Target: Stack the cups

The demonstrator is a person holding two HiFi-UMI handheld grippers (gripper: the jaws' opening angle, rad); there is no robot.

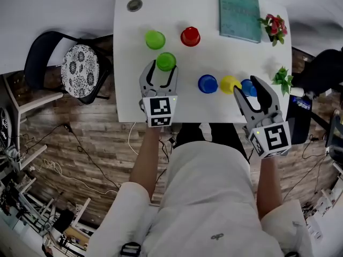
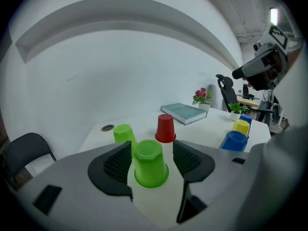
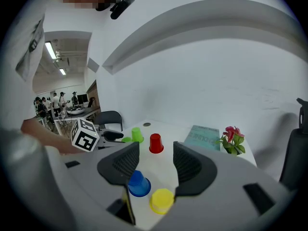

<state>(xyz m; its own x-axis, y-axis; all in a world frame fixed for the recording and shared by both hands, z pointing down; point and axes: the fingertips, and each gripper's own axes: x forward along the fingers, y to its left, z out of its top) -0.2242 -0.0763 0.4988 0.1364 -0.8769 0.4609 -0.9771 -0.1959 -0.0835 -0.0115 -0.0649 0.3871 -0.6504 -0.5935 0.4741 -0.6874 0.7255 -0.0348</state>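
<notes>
I am holding the left tool low over the counter with its jaws spread. The near green cup is standing between them, and the pads are flanking its upper half without pressing it. A sliver of gap is showing on the right side, so I am gripping nothing yet. I am lining up on this cup because the second green cup is sitting just behind it, a natural partner for the first stack. Every cup is resting upside down, rim on the counter, which I take as the reason for coming in from the side. That way the pads can close on the narrower closed end, and the cup can be lifted and dropped over another. I am carrying the right tool wide open and empty above the near right of the counter. A blue cup and a yellow cup are showing in the gap between its jaws, and neither is being touched. Another blue cup is sitting just beside the yellow one. The red cup is standing alone farther back. The book and the potted flowers are lying well clear at the far right. No cup is stacked on another, so I am judging the task to be at its very start.
</notes>
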